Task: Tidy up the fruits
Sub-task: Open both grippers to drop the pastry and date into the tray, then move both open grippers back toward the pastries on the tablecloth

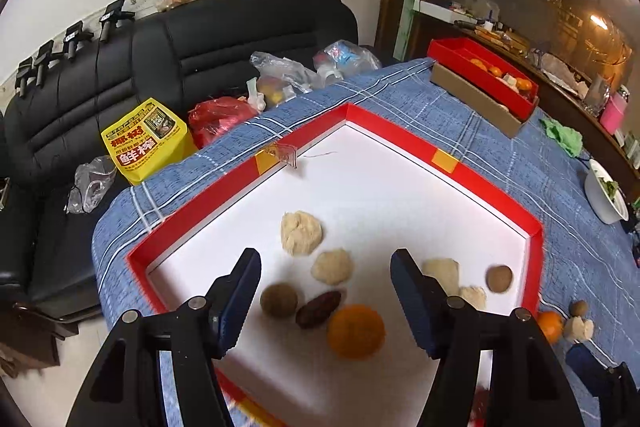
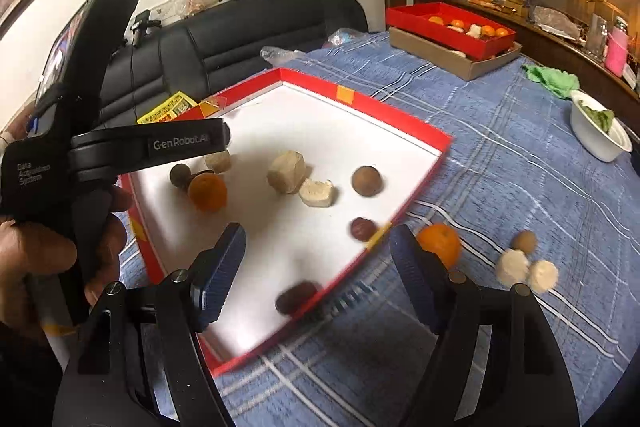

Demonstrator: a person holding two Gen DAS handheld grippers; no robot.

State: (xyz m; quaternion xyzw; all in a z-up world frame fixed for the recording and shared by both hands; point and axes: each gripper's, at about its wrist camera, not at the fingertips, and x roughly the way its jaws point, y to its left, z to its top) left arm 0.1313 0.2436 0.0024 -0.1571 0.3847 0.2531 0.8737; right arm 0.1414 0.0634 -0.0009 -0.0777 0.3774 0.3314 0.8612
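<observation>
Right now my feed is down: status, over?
Left gripper open over red tray, right gripper open, both empty. Orange outside tray on blue tablecloth. Nothing blocking.

Left wrist view: looking down steeply from close above the red-rimmed tray (image 1: 496, 187), facing the black sofa (image 1: 120, 75) in the upper left. Right wrist view: nearer the tray's right edge (image 2: 400, 215), facing the same way, slightly flatter. Shared: tray, blue checked cloth (image 2: 500, 147), red box (image 1: 480, 75) upper right.
</observation>
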